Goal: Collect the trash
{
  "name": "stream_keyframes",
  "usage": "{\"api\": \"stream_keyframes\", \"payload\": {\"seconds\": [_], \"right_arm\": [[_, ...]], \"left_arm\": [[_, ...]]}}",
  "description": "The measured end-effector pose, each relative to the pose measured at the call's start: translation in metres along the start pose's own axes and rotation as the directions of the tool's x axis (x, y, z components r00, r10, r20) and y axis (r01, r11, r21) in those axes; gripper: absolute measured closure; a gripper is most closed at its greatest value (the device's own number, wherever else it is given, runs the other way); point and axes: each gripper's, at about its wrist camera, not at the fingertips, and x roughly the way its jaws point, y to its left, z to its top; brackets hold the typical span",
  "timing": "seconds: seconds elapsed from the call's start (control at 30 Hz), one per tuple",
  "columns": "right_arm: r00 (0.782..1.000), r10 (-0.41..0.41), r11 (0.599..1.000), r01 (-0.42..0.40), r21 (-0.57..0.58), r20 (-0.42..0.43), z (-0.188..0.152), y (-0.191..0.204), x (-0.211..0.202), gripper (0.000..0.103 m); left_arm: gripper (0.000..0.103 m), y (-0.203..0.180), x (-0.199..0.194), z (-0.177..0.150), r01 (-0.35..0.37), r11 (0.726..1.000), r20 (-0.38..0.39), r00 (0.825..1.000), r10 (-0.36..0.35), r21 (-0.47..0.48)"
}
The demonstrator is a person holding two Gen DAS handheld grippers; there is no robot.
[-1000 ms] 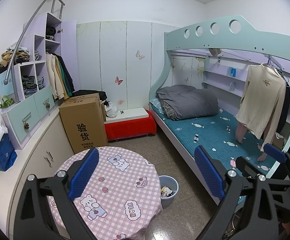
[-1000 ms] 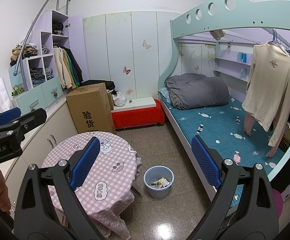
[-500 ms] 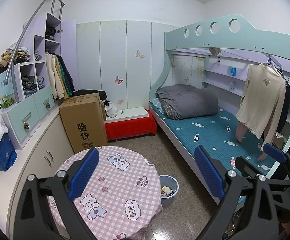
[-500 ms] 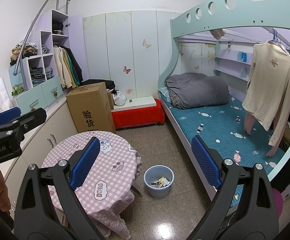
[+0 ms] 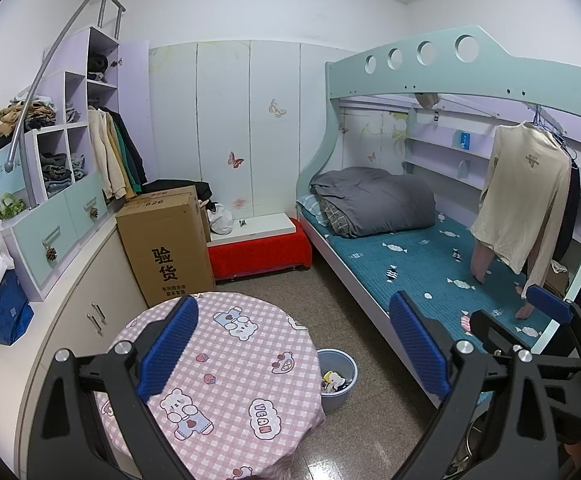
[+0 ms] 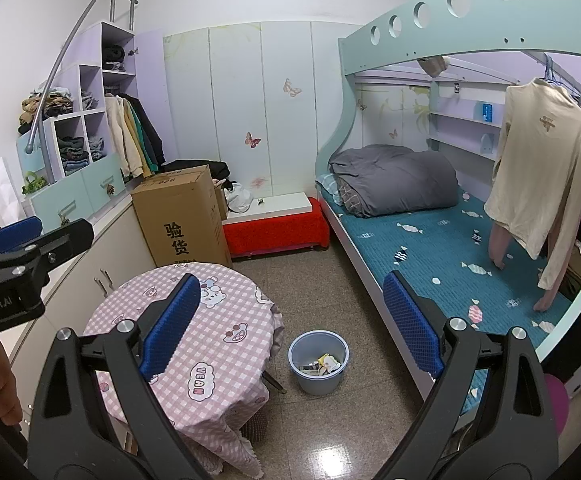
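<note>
A blue plastic trash bin stands on the floor between the round table and the bed, with several scraps of trash inside; it also shows in the left wrist view, partly behind the table edge. My left gripper is open and empty, held high above the table. My right gripper is open and empty, held high above the floor near the bin. The left gripper also shows at the left edge of the right wrist view.
A round table with a pink checked cloth stands at the lower left. A bunk bed fills the right side. A tall cardboard box, a red low bench and cabinets line the back and left.
</note>
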Motion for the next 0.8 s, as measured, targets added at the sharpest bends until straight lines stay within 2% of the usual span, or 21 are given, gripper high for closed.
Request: {"api": "stream_keyframes", "payload": {"seconds": [0.8], "right_arm": [[1.000,-0.003,1.000,0.003,0.005,-0.002,-0.0024,0.0002,-0.0017,0.012]], "left_arm": [[0.009,0.0000,0.0010,-0.0013,0.001,1.000,-0.002,1.000,-0.001,0.002]]}}
